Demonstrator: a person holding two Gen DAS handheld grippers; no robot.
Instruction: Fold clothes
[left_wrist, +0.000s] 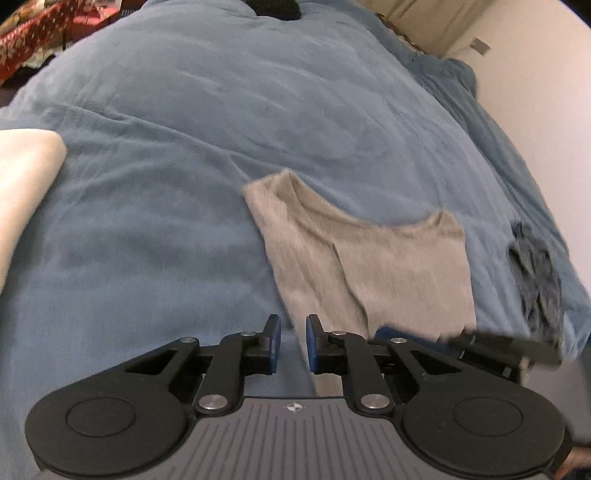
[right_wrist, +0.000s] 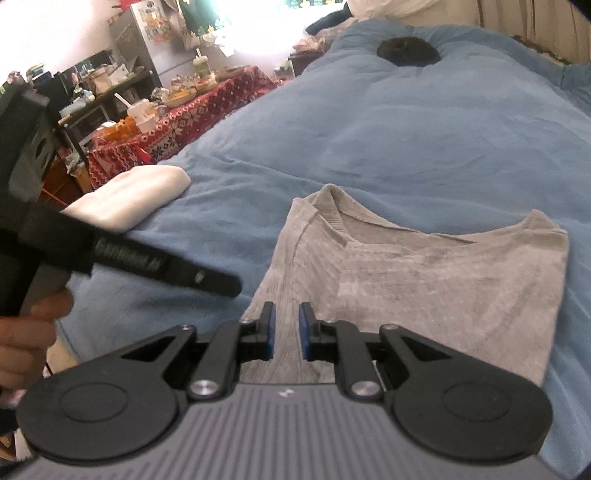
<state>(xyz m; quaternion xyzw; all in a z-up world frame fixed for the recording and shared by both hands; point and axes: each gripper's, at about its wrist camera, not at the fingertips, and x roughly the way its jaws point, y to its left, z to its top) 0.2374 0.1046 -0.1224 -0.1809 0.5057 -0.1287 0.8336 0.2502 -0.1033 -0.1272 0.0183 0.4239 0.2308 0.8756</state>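
A grey knit shirt (left_wrist: 373, 266) lies partly folded on the blue bed cover (left_wrist: 207, 155), its neckline facing away. It also shows in the right wrist view (right_wrist: 424, 280). My left gripper (left_wrist: 293, 341) is open and empty, hovering over the shirt's near left edge. My right gripper (right_wrist: 286, 330) is open and empty just above the shirt's near left part. The right gripper shows blurred at the lower right of the left wrist view (left_wrist: 495, 349). The left gripper's body crosses the left side of the right wrist view (right_wrist: 122, 258).
A folded white garment (right_wrist: 129, 195) lies on the bed's left side. A crumpled dark blue cloth (left_wrist: 535, 280) sits by the right bed edge. A dark round object (right_wrist: 408, 51) rests at the far end. A cluttered table with a red patterned cloth (right_wrist: 192, 110) stands beyond the left edge.
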